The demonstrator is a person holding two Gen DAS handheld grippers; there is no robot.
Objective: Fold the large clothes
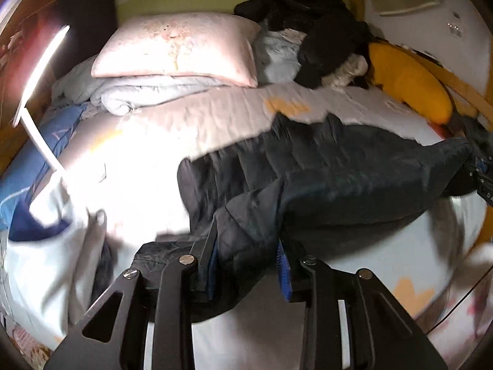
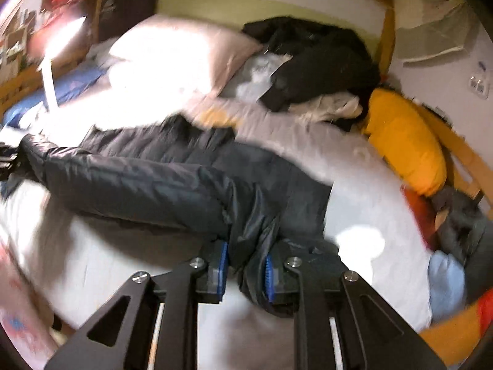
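A large dark quilted jacket (image 1: 323, 178) lies stretched across the white bed (image 1: 172, 129). My left gripper (image 1: 246, 265) is shut on a bunched edge of the jacket between its blue pads. My right gripper (image 2: 246, 265) is shut on another bunched edge of the same jacket (image 2: 172, 172). The jacket hangs taut between the two grippers, a little above the sheet. The right gripper shows at the far right edge of the left wrist view (image 1: 483, 182), and the left gripper at the far left edge of the right wrist view (image 2: 7, 157). Both views are motion-blurred.
A pink pillow (image 1: 181, 49) and folded grey bedding (image 1: 148, 92) lie at the head of the bed. A pile of black clothes (image 1: 317, 30) and a yellow cushion (image 1: 406, 80) sit at the far right. A bright desk lamp (image 1: 43, 61) stands at the left.
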